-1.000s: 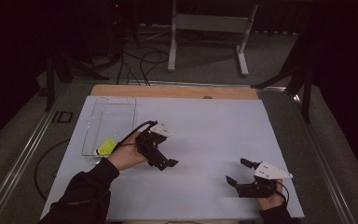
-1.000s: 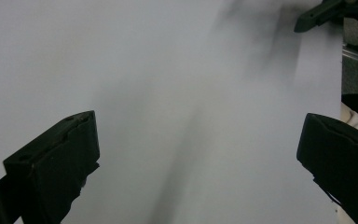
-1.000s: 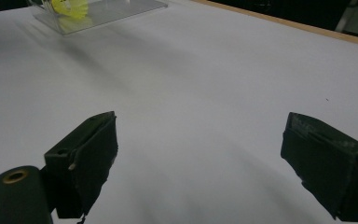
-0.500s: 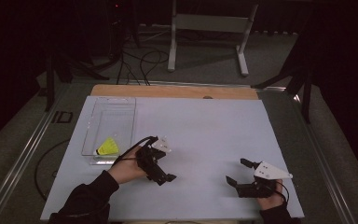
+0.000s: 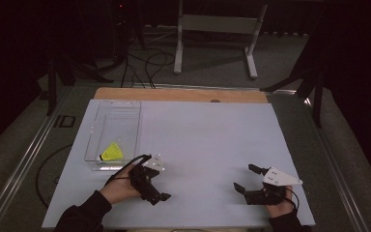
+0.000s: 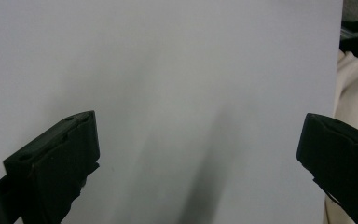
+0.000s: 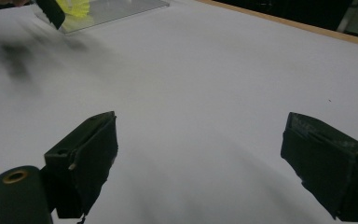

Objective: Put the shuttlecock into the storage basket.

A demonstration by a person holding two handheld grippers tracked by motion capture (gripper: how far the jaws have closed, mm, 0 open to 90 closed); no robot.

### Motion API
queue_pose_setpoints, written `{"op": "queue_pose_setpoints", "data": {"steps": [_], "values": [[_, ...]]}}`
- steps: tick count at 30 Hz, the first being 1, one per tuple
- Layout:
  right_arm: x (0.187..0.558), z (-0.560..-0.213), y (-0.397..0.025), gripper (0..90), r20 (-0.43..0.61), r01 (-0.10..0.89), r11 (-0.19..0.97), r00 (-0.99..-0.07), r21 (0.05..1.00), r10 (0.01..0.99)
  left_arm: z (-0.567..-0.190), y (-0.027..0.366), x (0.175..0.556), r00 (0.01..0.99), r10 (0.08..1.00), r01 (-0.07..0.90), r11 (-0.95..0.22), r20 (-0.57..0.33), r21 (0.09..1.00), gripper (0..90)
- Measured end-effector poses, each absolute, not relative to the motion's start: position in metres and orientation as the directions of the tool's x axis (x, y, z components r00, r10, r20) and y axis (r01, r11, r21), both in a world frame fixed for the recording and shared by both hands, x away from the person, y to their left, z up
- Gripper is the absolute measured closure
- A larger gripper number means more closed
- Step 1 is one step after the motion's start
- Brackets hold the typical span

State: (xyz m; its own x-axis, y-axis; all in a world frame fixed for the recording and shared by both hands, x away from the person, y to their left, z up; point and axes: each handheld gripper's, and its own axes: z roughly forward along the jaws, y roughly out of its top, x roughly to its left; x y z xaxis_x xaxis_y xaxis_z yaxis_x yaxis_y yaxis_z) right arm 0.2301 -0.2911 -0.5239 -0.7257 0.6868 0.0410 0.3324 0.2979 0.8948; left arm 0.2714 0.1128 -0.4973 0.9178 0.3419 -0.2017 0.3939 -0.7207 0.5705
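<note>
Resting near the white mat's point(image 5: 203, 140) front edge, both grippers (jaws spread, empty), shuttlecock point(image 5: 111, 152) in tray point(image 5: 125, 108).

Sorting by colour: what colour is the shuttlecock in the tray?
Bright yellow shuttlecock, clearest in the high view.

A recording lab or studio rather than a home; the room is dark except for the lit table point(image 5: 203, 145), covered with a plain white sheet over a wooden board point(image 5: 178, 94); grey carpet lies around it, with loose black cables point(image 5: 147, 60) trailing across the floor; a white metal stand point(image 5: 215, 29) sits behind, and dark legs, perhaps tripods point(image 5: 314, 82), flank the table, though the gloom hides them.
</note>
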Motion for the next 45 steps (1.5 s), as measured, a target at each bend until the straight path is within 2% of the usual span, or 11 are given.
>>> {"op": "queue_pose_setpoints", "data": {"steps": [14, 24, 31, 36, 45], "values": [[0.23, -0.524, -0.29, 11.0, 0.045, 0.335, 0.298, -0.728, 0.894, 0.684, -0.508, 0.151, 0.253, 0.904, 0.379, 0.423, -0.718, -0.2, 0.553, 0.1], [0.23, -0.524, -0.29, 11.1, 0.045, 0.336, 0.3, -0.729, 0.893, 0.684, -0.511, 0.179, 0.247, 0.868, 0.461, 0.479, -0.679, -0.184, 0.556, 0.0], [0.23, -0.525, -0.29, 11.1, 0.044, 0.34, 0.304, -0.728, 0.89, 0.685, -0.516, 0.194, 0.242, 0.827, 0.525, 0.525, -0.597, -0.198, 0.607, 0.1], [0.23, -0.525, -0.29, 11.1, 0.048, 0.344, 0.303, -0.728, 0.889, 0.684, -0.521, 0.199, 0.239, 0.821, 0.53, 0.524, -0.558, -0.209, 0.643, 0.1], [0.23, -0.524, -0.29, 11.0, 0.047, 0.338, 0.302, -0.731, 0.891, 0.68, -0.528, 0.205, 0.239, 0.789, 0.59, 0.52, -0.492, -0.171, 0.698, 0.1]]}}
